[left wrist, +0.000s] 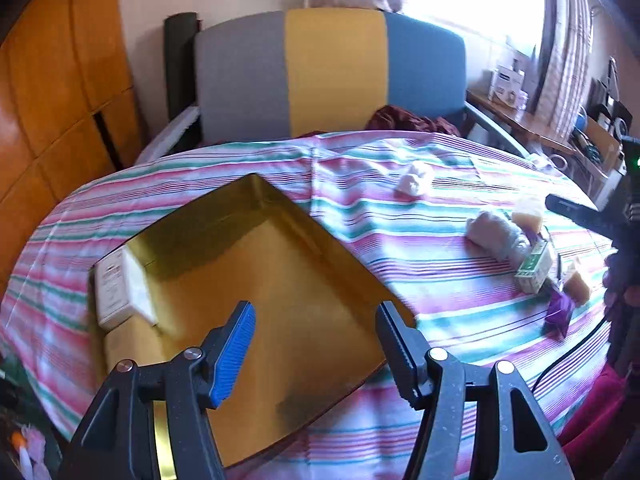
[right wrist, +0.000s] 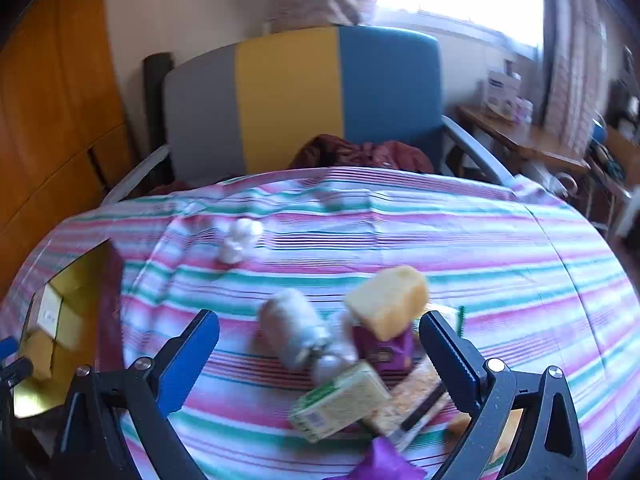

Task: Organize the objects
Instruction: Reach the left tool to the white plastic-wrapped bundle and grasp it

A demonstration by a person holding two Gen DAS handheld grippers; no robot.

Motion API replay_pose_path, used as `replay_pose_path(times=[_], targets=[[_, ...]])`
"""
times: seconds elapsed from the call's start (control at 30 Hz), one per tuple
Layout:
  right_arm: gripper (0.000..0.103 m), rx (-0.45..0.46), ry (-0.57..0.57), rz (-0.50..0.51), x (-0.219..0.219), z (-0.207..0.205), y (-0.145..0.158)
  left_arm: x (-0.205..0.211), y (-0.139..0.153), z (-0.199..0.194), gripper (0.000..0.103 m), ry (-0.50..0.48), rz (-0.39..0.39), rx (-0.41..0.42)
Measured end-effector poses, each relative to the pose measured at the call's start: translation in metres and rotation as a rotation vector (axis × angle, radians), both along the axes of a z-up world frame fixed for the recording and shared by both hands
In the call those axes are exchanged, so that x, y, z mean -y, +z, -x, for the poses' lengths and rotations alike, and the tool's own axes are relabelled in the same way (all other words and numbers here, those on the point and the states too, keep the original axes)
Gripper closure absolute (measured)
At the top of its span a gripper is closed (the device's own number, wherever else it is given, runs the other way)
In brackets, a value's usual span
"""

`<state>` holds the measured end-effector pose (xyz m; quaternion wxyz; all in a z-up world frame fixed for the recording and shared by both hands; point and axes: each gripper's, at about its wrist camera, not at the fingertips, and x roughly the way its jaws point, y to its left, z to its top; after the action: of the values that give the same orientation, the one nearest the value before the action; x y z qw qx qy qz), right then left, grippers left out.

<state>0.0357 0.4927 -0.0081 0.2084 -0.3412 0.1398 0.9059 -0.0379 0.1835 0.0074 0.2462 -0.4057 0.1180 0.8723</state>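
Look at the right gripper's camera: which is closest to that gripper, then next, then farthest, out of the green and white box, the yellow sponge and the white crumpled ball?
From the right gripper:
1. green and white box, low between the fingers.
2. yellow sponge, just beyond, slightly right.
3. white crumpled ball, far back, left of centre.

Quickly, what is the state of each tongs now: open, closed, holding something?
Left tongs: open, holding nothing, above the gold tray.
Right tongs: open, holding nothing.
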Motion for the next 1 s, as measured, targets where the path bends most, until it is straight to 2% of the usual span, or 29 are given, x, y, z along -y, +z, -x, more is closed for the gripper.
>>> replay_pose_path(times=[0.2,0.37,0.47,0.63,0.8,0.9,1.0], targets=[[0.002,-0.026,-0.104,0.116,-0.029,-0.011,-0.006,-0.054,0.002,0.029,0.040,-0.059,-0.045,0.087],[0.001,-0.052,-0.138,0.191,-0.040,-0.020,-0.007,-0.106,-0.006,0.057,0.040,-0.096,-0.045,0.141],[0.001,-0.047,-0.148,0.218,-0.044,-0.021,-0.010,-0.142,-0.013,0.074,0.040,-0.120,-0.015,0.129],[0.001,-0.094,-0.176,0.271,-0.054,-0.030,-0.006,-0.190,-0.032,0.107,0.040,-0.150,0.033,0.144],[0.001,-0.105,-0.197,0.369,-0.066,-0.033,-0.014,-0.231,-0.054,0.139,0.040,-0.151,0.068,0.156],[0.001,-0.129,-0.232,0.386,-0.072,-0.039,-0.014,-0.251,-0.070,0.157,0.040,-0.141,0.100,0.153],[0.001,-0.157,-0.264,0.406,-0.078,-0.045,-0.014,-0.262,-0.092,0.174,0.043,-0.132,0.116,0.210]])
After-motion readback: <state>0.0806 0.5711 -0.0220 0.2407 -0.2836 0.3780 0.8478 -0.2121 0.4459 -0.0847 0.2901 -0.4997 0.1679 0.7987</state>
